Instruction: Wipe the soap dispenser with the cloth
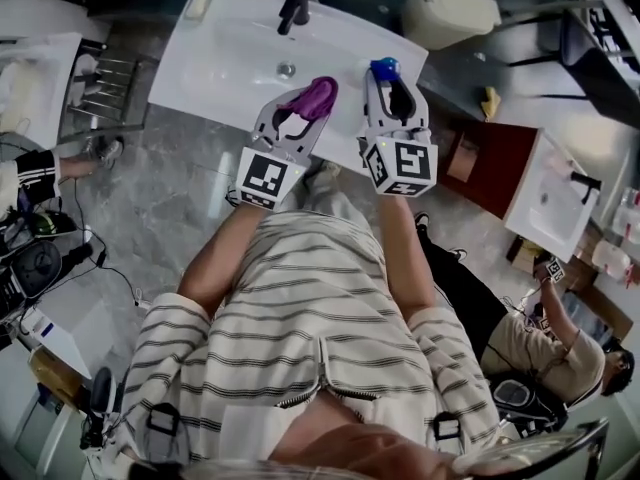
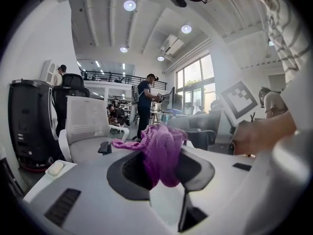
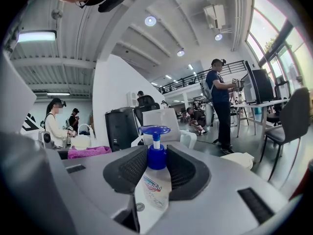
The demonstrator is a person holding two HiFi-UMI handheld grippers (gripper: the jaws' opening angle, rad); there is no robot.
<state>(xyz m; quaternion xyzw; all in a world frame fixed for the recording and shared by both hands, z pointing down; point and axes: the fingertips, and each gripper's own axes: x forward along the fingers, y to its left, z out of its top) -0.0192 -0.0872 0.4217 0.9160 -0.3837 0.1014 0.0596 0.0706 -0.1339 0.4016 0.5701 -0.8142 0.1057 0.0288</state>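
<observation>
Here's the white worktop [image 1: 220, 58], big and bare, with its basin [image 1: 262, 66] sunk in the middle and a dark tap [image 1: 295, 6] at the far edge. Both tools hang over the near edge. The left tongs [image 1: 305, 110] sit over the middle of that edge, the right tongs [image 1: 388, 86] just beside them towards the near right corner. The right tongs are partly spread and clamped on the soap dispenser [image 3: 155, 180], gripping it at the neck with the bottle upright between the pads and the blue pump [image 3: 155, 129] standing clear above them. So the dispenser is up off the worktop, held out over that near right corner. The left tongs are nipped on the purple cloth [image 2: 164, 148], which is bunched between the pads with loose folds spilling over the top and hanging below. How far along? Both things are picked up and in hand, and that looks like all that's settled. From above, the cloth and bottle are near each other but apart, with a gap between them, and the right gripper view shows the cloth off to the side. No contact shows, so I'd say the whole wipe remains: bring the cloth onto the bottle and rub it down.
</observation>
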